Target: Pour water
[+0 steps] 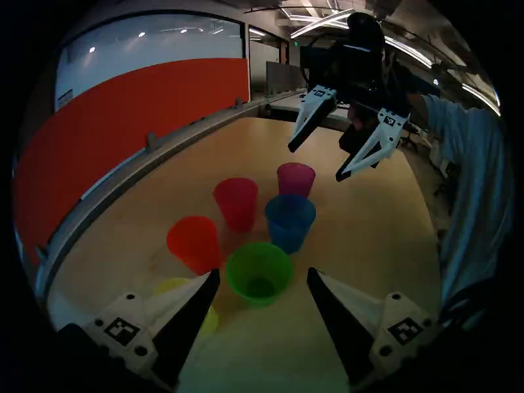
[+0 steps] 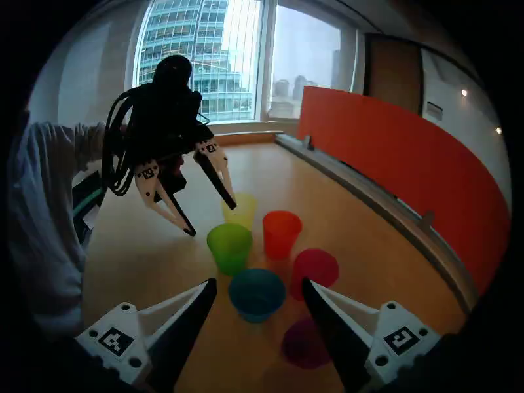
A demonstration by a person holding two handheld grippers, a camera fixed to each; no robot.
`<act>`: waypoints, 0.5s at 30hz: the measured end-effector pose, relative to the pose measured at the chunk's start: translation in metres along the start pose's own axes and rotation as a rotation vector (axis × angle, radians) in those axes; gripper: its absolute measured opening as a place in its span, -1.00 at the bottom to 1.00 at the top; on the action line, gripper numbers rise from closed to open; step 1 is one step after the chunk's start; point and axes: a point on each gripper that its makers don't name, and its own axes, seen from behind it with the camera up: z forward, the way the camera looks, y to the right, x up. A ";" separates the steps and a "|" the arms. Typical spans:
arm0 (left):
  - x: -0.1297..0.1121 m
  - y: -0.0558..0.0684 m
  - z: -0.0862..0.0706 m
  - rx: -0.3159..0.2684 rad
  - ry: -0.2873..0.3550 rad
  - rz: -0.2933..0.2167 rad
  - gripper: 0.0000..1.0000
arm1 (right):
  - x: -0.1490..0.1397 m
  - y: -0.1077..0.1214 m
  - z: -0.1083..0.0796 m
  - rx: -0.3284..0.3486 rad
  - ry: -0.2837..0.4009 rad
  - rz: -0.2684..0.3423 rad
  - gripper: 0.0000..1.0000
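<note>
Since my left gripper [image 1: 262, 272] and right gripper [image 2: 259, 281] both gape empty above the translucent coloured plastic cups [image 1: 236, 200] at lower centre, I judge nothing lifted, nothing poured yet.

Your left tool [image 1: 262, 298] has its fingers spread wide, gripping nothing. Your right tool [image 2: 257, 288] is spread just as wide and empty too. The two face each other, both held aloft and angled downward. Your grey sleeve [image 1: 468, 190] reaches behind the right tool.
</note>
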 end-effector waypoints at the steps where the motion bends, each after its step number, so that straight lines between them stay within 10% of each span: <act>1: -0.002 0.000 0.001 -0.002 -0.006 0.003 0.99 | -0.002 -0.001 0.002 0.005 -0.005 0.001 1.00; 15: -0.011 -0.008 0.015 0.005 -0.043 0.008 0.99 | -0.026 -0.004 0.027 0.029 -0.067 0.003 0.99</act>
